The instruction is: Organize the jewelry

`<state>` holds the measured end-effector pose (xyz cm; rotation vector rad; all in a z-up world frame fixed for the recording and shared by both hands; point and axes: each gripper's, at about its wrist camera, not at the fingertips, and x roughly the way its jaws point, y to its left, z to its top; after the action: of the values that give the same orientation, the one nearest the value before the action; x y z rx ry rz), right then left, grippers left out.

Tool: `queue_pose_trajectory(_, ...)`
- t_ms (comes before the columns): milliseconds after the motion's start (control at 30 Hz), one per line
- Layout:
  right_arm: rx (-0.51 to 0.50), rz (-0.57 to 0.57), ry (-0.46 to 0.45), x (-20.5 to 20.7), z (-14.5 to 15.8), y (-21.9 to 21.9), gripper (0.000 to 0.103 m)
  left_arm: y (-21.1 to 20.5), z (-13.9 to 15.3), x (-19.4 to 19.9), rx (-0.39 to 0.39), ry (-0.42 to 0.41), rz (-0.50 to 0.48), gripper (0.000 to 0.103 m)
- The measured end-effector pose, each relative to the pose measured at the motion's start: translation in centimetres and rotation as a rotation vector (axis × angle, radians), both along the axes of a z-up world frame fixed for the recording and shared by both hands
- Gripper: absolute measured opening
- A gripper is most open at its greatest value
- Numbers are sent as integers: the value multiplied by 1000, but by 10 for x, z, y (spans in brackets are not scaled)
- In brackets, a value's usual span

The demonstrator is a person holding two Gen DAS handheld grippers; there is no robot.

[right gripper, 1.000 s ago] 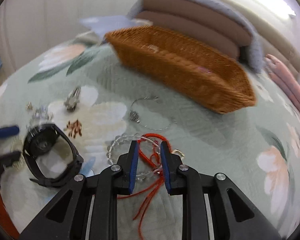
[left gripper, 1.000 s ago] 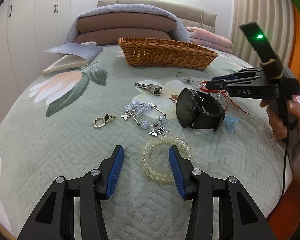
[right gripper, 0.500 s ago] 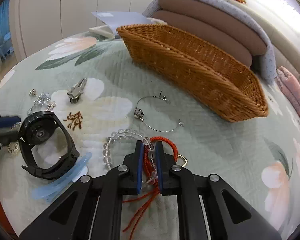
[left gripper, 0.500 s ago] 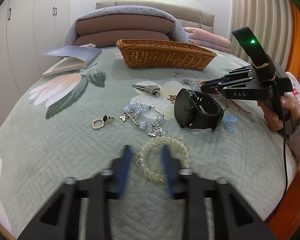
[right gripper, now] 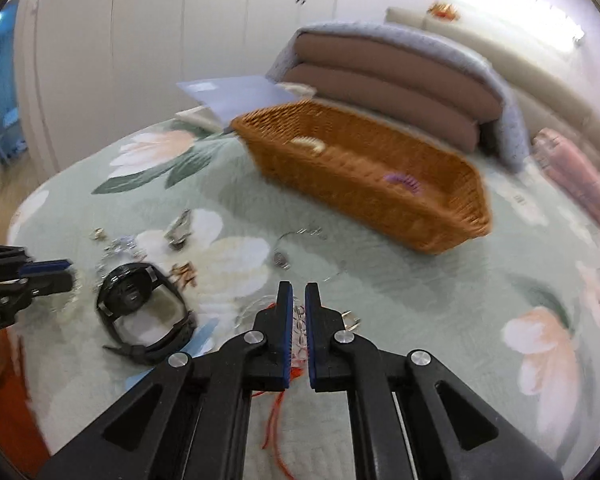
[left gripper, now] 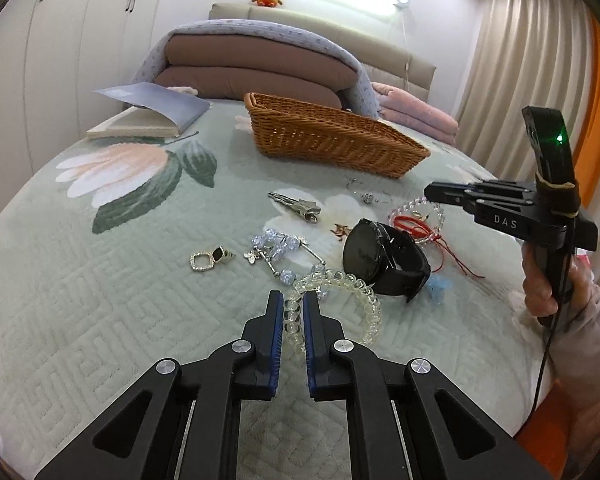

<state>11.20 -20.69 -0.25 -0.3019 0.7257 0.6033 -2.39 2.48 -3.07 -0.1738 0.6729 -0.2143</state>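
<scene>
Bedspread (left gripper: 100, 320): one basket (left gripper: 332, 140), one watch (left gripper: 384, 260); left gripper (left gripper: 292, 312) clamps clear bracelet (left gripper: 360, 292), right gripper (right gripper: 296, 308) pinches red cord (right gripper: 276, 412).

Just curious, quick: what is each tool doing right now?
Left tool: closed on the clear bead bracelet.
Right tool: closed on the red string bracelet.

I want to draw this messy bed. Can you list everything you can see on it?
wicker basket: 1, brown, far middle of bed
book: 1, blue-grey cover, far left
watch: 1, black, centre right
clear bead bracelet: 1, see-through, between left fingers
blue crystal bracelet: 1, pale blue, centre
square pendant: 1, silver, left of centre
hair clip: 1, silver, before basket
red string bracelet: 1, red, behind watch
left gripper: 1, black, blue fingers
right gripper: 1, black, pinching red string and beads
</scene>
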Motion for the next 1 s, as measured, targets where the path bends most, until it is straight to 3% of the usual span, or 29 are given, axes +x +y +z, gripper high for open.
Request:
queue_pose_trajectory(133,-18,-38,-24,-1,-4,-4,7,2,-4,3,-3,14,5,10)
queue_pose_trajectory(300,50,-60,-30,-4,11,-12,6,2,-2,2,-6,6,6,10)
queue_pose_trajectory(567,44,-51,-107,-12,47,-1,6,1,35,12,-9,-82,-8,10)
queue_pose_trajectory(800,73,-80,-172,7,79,1,6,-13,82,59,21,-172,-51,10)
queue_pose_trajectory(967,107,-127,-223,41,101,3,6,-24,109,120,19,-191,-77,10)
queue_pose_trajectory(1000,117,-136,-227,48,104,4,3,-27,112,132,30,-191,-75,10)
